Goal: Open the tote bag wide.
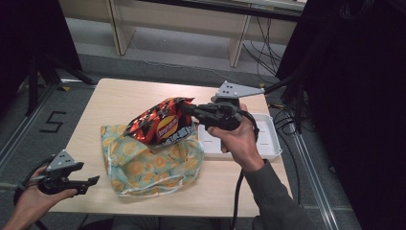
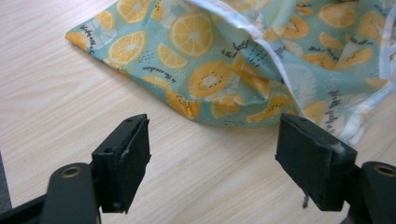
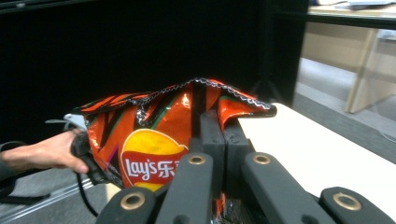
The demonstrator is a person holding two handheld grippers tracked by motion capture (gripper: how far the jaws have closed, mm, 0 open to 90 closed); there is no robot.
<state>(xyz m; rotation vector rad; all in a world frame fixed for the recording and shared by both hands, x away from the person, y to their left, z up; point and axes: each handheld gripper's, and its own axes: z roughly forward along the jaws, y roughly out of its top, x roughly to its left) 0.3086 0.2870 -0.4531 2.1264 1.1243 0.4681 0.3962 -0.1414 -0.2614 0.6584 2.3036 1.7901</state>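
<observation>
A red and orange Lay's chip bag [image 1: 160, 122] hangs over the table, held by its crimped top edge in my right gripper [image 1: 184, 109], which is shut on it. In the right gripper view the closed jaws of the right gripper [image 3: 219, 128] pinch the chip bag [image 3: 149, 140] near its top seam. Under it lies a teal cloth bag with orange slices [image 1: 148, 165], mouth toward the front right. My left gripper [image 1: 93, 182] stands open at the table's front left corner. From the left gripper view, the left gripper [image 2: 212, 154] has bare wood between its pads, just short of the cloth bag [image 2: 224, 70].
A white shallow tray [image 1: 270, 143] sits on the right side of the wooden table [image 1: 119, 98], behind the right hand. Dark curtains and stands flank the table, and cables run on the floor at the right. The person's left hand [image 3: 46, 154] shows behind the chip bag.
</observation>
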